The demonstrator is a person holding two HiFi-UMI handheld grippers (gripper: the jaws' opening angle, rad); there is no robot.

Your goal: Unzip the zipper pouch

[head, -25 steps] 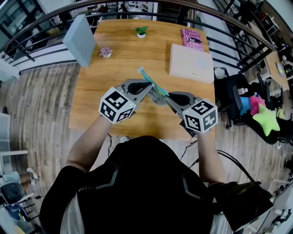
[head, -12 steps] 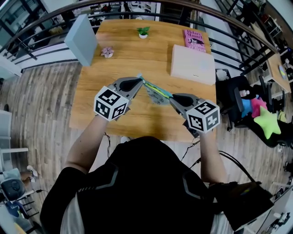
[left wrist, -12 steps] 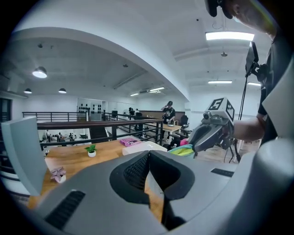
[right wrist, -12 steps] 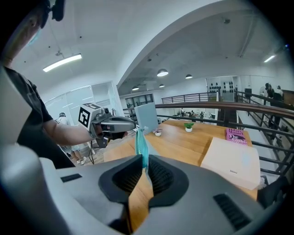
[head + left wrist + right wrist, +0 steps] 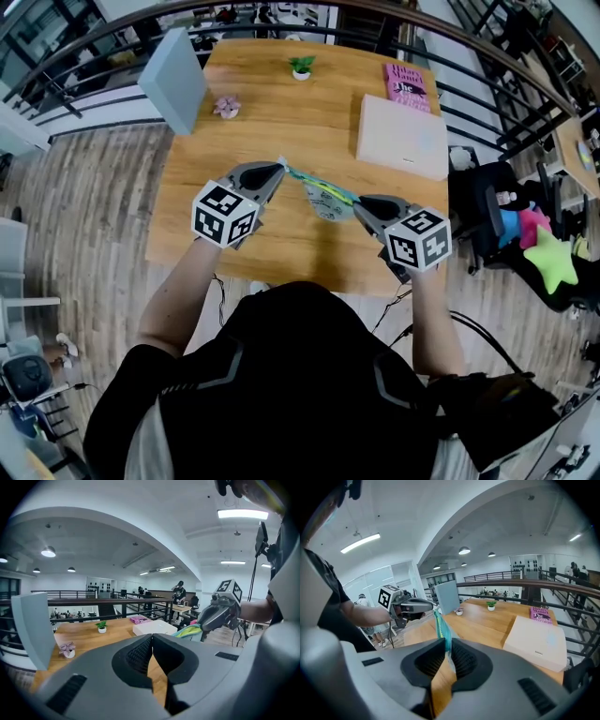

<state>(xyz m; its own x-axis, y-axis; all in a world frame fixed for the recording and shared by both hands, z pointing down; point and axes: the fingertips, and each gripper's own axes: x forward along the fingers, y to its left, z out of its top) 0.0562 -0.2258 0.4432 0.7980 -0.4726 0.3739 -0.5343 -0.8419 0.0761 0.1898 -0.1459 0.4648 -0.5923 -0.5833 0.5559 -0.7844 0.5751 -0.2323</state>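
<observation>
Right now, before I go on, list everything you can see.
table: one, light wood, centre
zipper pouch: one, teal and yellow-green, between the grippers, over the table's near half
potted plant: one, green in white pot, far edge
flower ornament: one, pink, far left
panel: one, grey-blue, upright, far left corner
box: one, white, flat, far right
book: one, pink, beyond the box
star plush: one, yellow-green, off the table, right
left gripper: grey, shut, tip at pouch's left end
right gripper: grey, shut on pouch's right end

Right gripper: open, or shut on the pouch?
Shut on it. The right gripper has both jaws pressed on the teal pouch edge.
</observation>
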